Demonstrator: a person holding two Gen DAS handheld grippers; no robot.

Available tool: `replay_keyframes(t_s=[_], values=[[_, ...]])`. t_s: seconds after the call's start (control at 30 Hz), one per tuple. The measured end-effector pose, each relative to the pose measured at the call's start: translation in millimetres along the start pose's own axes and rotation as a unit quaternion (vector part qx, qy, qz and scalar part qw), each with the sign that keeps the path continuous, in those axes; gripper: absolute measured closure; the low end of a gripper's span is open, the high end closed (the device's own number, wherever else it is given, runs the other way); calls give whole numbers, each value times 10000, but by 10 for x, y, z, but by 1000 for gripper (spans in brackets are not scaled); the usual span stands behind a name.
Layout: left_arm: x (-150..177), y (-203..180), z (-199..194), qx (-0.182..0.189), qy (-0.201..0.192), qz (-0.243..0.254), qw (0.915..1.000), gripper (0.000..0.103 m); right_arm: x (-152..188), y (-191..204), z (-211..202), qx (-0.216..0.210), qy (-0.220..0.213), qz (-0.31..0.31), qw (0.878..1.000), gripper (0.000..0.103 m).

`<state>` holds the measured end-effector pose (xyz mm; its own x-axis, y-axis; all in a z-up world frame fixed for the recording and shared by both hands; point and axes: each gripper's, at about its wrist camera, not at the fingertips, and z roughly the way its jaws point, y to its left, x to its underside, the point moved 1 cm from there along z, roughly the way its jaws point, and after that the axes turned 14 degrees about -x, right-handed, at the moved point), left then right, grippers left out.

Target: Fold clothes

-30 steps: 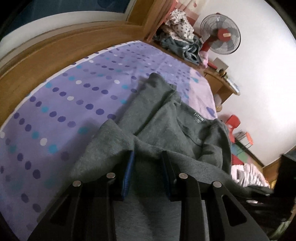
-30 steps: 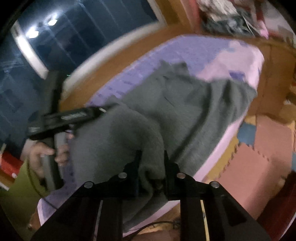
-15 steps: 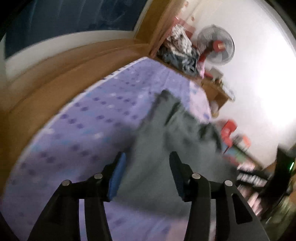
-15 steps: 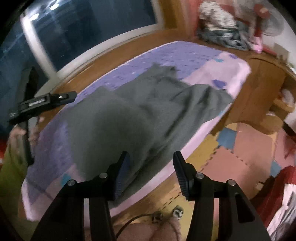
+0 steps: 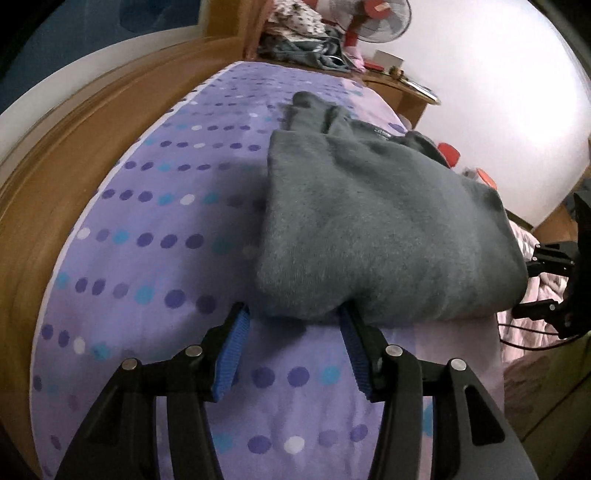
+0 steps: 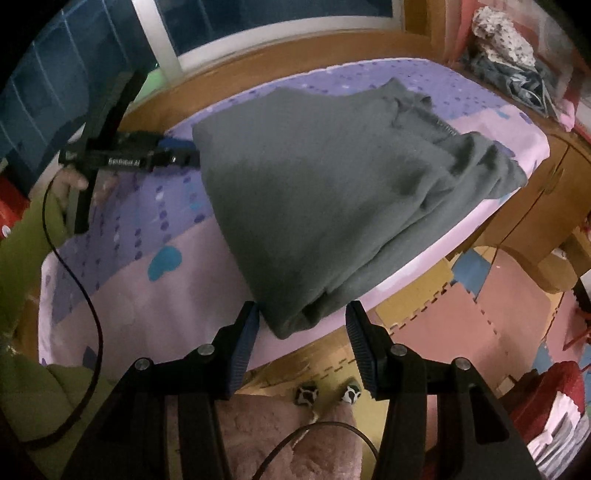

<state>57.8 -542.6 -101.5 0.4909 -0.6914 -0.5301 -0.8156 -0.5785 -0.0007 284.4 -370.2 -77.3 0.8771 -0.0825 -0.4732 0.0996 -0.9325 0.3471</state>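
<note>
A grey sweater [image 5: 369,221] lies folded over on the purple dotted bed sheet [image 5: 147,229], with its collar at the far end. My left gripper [image 5: 294,315] is open, and the near folded edge lies just beyond its blue pads [image 5: 229,354], untouched. In the right wrist view the sweater [image 6: 314,184] reaches the bed's right edge. Its near corner sits just ahead of my open right gripper [image 6: 303,310], and nothing is pressed between the fingers. The left gripper [image 6: 181,157] appears there beside the sweater's left edge, held by a hand in a green sleeve [image 6: 22,240].
A wooden bed frame [image 5: 74,140] runs along the far side below a dark window [image 6: 258,18]. A pile of clothes [image 6: 509,55] and a fan [image 5: 380,14] stand past the head of the bed. Foam floor mats [image 6: 480,314] lie beside the bed.
Both grippers have let go of the grey sweater and drawn back from it. The lifted half now lies flat over the rest, and both sets of jaws stand wider.
</note>
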Motion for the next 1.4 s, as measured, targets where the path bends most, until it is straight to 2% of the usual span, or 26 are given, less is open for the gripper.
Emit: replay_keyframes(t_s=[0.23,0.3,0.33,0.37,0.4,0.43,0.5,0.6,0.77,0.93,1.1,1.3,1.4], values=[[-64,-63,102,253,38,174,9995,52,-66,122,320,210,137,-577,9980,52],[-79,-95,136,292,22,171,9994,52,-64,166,359,362,21,-766,9964,52],[-84,-91,138,342,3,115,9993,53,-64,176,363,428,-38,-824,9957,55],[-91,-78,136,434,-16,25,9991,56,-72,153,340,466,-92,-801,9957,66],[-98,-65,118,569,-49,-80,9983,65,-81,131,316,505,-147,-777,9956,76],[-110,-61,92,668,-92,-158,9976,68,-91,105,287,503,-206,-734,9958,85],[-160,-102,8,684,-212,-179,9973,69,-137,37,161,245,-417,-538,9974,88],[-315,-182,-145,573,-426,-120,9974,70,-214,50,-63,146,-772,-665,9947,89],[-818,-259,-301,600,-947,-224,9934,70,-352,-79,-441,-270,-1494,-408,9876,91],[-1483,-464,-249,486,-1257,10,9909,70,-565,-447,-732,-744,-2089,22,9751,92],[-2195,-713,68,455,-1240,160,9911,70,-802,-991,-1004,-866,-2491,338,9640,92],[-2846,-911,827,442,-713,192,9963,70,-1084,-1900,-1040,-865,-2549,1010,9578,92],[-2970,-921,1276,399,-318,41,9987,70,-1159,-2341,-912,-954,-2403,1360,9564,92]])
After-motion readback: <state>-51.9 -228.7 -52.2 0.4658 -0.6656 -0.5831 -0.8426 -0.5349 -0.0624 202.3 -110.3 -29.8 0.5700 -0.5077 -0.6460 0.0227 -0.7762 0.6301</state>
